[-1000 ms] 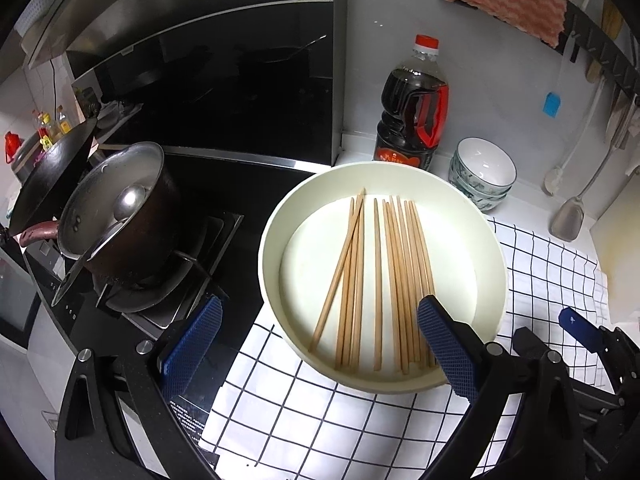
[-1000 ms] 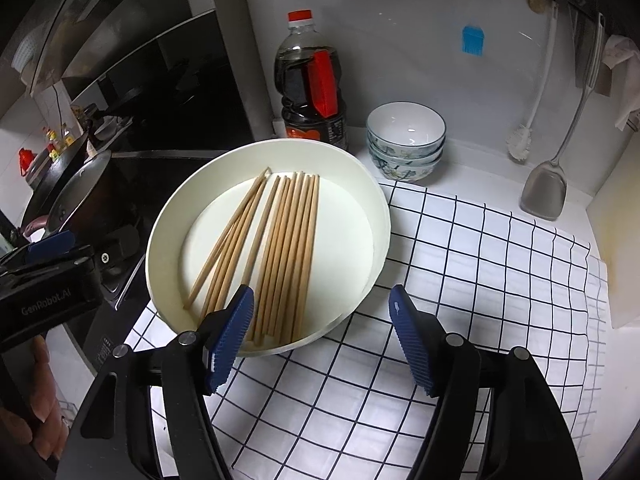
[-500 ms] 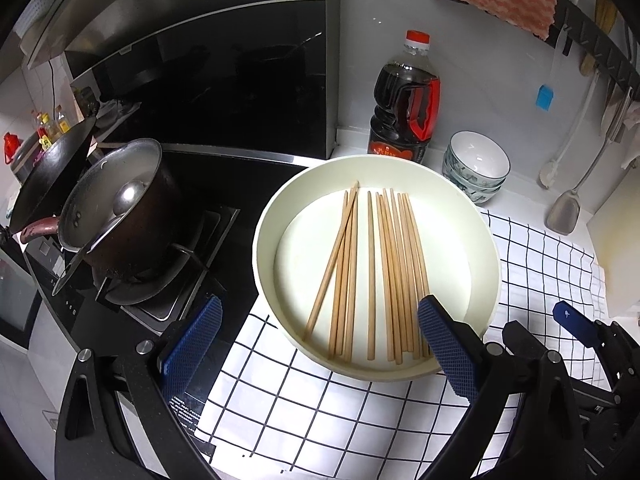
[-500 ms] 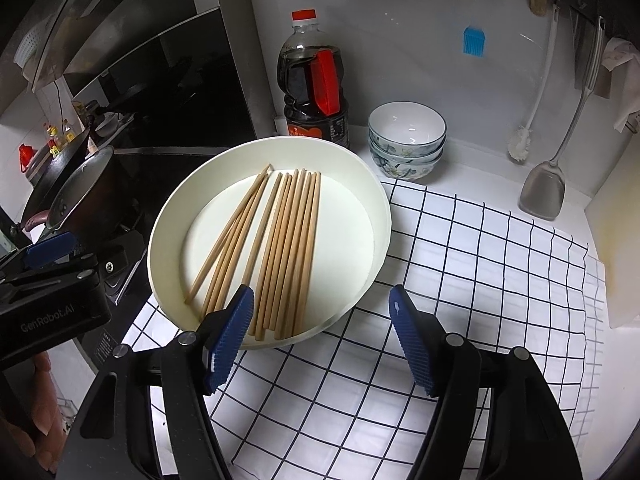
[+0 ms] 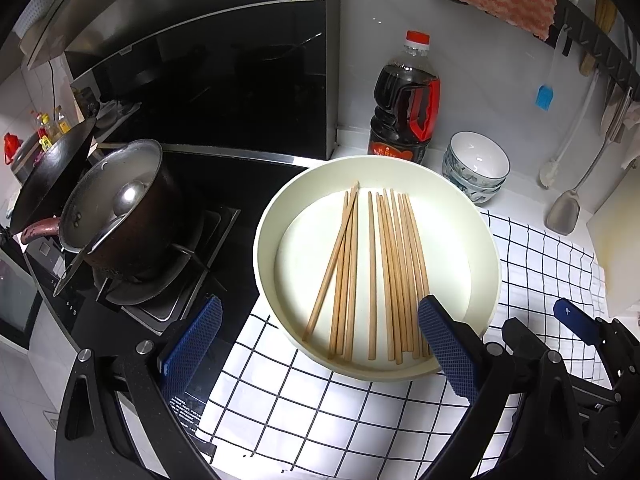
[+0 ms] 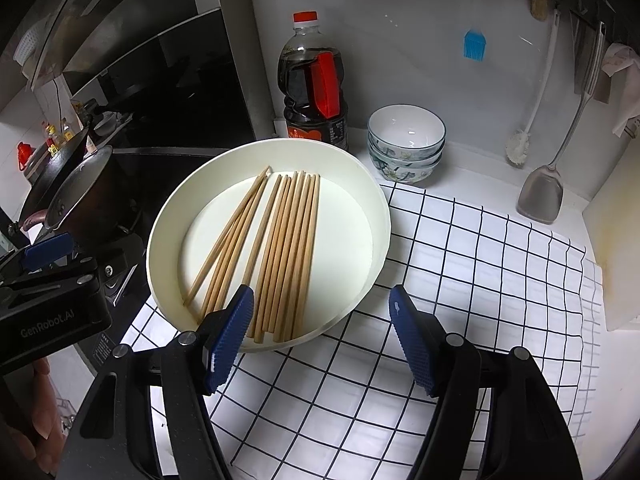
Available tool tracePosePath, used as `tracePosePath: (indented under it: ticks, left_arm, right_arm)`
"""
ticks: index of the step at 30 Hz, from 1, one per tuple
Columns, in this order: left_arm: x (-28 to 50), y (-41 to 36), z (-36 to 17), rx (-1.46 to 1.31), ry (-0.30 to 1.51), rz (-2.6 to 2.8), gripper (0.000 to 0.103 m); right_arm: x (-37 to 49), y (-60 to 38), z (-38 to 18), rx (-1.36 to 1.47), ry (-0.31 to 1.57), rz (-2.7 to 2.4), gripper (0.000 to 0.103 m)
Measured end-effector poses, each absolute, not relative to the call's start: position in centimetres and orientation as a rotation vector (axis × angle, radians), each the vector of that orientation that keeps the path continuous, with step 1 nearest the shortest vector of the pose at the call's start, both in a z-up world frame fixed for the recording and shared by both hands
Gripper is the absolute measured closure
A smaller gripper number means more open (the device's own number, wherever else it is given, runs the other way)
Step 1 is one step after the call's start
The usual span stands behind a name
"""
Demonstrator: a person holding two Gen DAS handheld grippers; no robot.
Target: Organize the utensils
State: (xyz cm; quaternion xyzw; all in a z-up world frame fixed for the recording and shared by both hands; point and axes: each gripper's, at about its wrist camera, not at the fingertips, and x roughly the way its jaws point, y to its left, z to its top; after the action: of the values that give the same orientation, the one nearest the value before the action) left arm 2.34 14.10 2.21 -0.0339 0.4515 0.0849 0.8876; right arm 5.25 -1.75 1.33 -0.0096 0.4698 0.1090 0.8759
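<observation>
Several wooden chopsticks lie side by side in a round cream dish on a white checked cloth. They also show in the right wrist view, in the same dish. My left gripper is open and empty, held above the near rim of the dish. My right gripper is open and empty, above the dish's near right rim. The left gripper's body shows at the left of the right wrist view.
A dark sauce bottle and stacked bowls stand behind the dish. A pot and a wok sit on the stove at left. A spatula, brush and towel hang on the wall. A cutting board stands at right.
Both grippers have drawn back and up a little, so the dish sits slightly farther away in both views. Nothing was grasped.
</observation>
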Motion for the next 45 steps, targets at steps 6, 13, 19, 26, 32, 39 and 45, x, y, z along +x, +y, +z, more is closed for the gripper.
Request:
tracePosePath:
  ticks: [6, 13, 19, 26, 32, 39, 45]
  left_arm:
    - [2.37, 14.13, 2.23, -0.07, 0.937, 0.176, 0.006]
    - [2.2, 14.15, 2.47, -0.069, 0.938, 0.174, 0.006]
    - [2.14, 14.11, 2.48, -0.069, 0.939, 0.174, 0.006]
    - [2.08, 14.06, 2.42, -0.07, 0.939, 0.176, 0.006]
    - [2.07, 14.09, 2.42, -0.07, 0.941, 0.175, 0.006]
    - [2.05, 14.06, 2.39, -0.074, 0.939, 0.177, 0.006]
    - [2.19, 13.92, 2.27, -0.062, 0.938, 0.169, 0.006]
  right_arm:
    - [5.22, -1.76, 1.34, -0.019, 0.98, 0.228, 0.036]
    - [5.11, -1.69, 1.45, -0.023, 0.976, 0.227, 0.035]
    - [5.04, -1.72, 1.48, -0.022, 0.977, 0.227, 0.035]
    - [5.02, -1.73, 1.46, -0.021, 0.978, 0.226, 0.035]
    - [5.01, -1.74, 1.45, -0.022, 0.978, 0.226, 0.035]
    - [5.01, -1.76, 1.44, -0.021, 0.979, 0.225, 0.035]
    - [4.97, -1.75, 1.47, -0.024, 0.975, 0.223, 0.035]
